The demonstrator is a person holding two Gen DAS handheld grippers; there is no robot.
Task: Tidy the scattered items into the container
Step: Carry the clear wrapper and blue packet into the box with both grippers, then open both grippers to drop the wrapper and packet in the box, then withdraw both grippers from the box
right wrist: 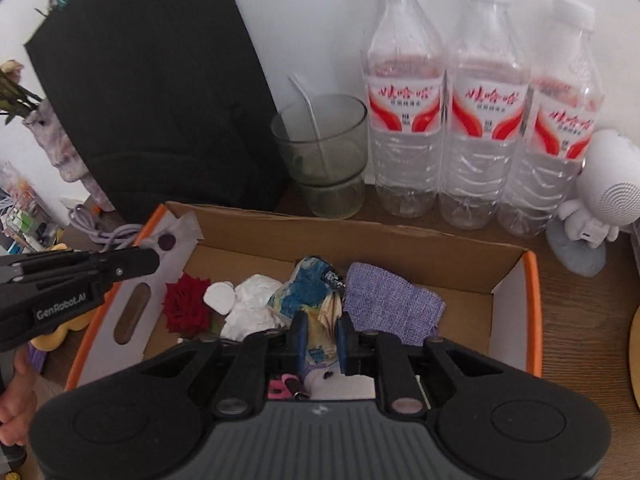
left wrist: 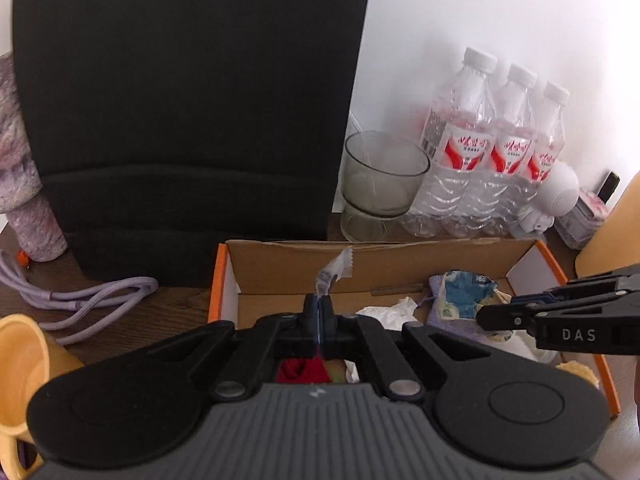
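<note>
Legible writing: "DAS" in white on the side of the right hand-held gripper (left wrist: 486, 316) seen from the left wrist view; "GenRobot.AI" on the side of the left hand-held gripper (right wrist: 154, 260) seen from the right wrist view; red-and-white labels with Chinese characters on three clear plastic water bottles (right wrist: 480, 120), white caps, ribbed lower bodies. Container: corrugated cardboard box (right wrist: 400, 240), open top, orange edging, white inner end walls, standing on dark wood-grain bench (right wrist: 580, 320) in front of bottles and smoked glass tumbler (right wrist: 324, 152). Inside box: red fabric rose (right wrist: 186, 308), crumpled white tissue (right wrist: 252, 304), crumpled blue-and-cream printed wrapper (right wrist: 312, 284), purple woven cloth (right wrist: 392, 304), all crowded together on box floor. Left hand-held gripper over the box, jaws fully closed, pinching thin clear film scrap (left wrist: 334, 270) with serrated edge, sticking up above fingertips. Right hand-held gripper low over box, jaws narrow, crumpled printed wrapper between pads; contact with pads not certain. Outside box: lilac braided cord (left wrist: 92, 300), yellow mug (left wrist: 20, 364), white rounded figurine (right wrist: 600, 208), matte black panel (left wrist: 188, 100) behind.
</note>
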